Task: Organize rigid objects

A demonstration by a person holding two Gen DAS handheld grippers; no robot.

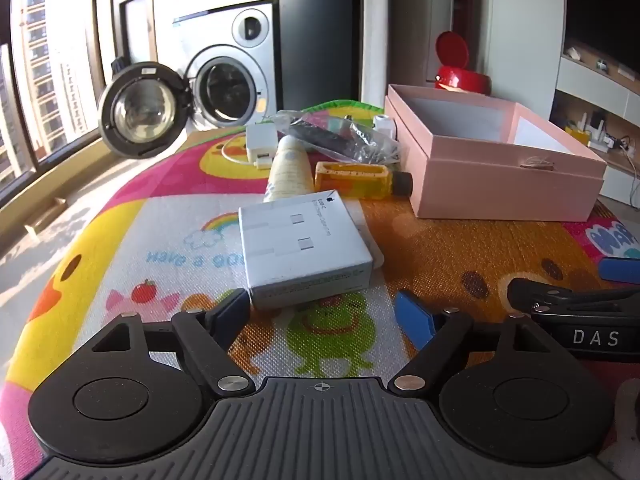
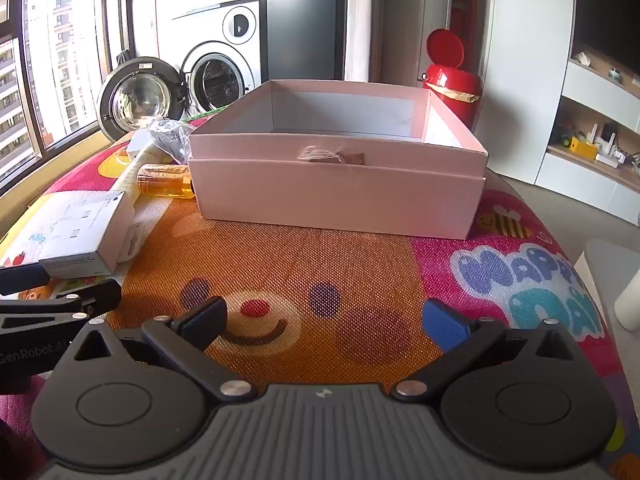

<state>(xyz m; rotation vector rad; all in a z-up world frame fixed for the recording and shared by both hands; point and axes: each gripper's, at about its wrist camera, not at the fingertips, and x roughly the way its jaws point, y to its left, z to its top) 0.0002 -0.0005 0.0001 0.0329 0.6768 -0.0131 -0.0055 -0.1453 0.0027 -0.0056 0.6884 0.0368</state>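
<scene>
Both grippers' jaws are spread wide, grasping nothing. Left gripper (image 1: 324, 312) faces a white box (image 1: 304, 250). Right gripper (image 2: 326, 322) faces the pink box (image 2: 336, 196).

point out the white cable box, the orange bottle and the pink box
white cable box (image 1: 304, 240), left wrist view, middle of its top face
orange bottle (image 1: 352, 180), left wrist view, middle of its body
pink box (image 2: 336, 196), right wrist view, its front wall

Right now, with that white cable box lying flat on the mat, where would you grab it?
Probably across its two long sides, coming from the near short end. The white cable box lies flat, that end facing the open left gripper, and looks narrower than the jaws' gap.
</scene>
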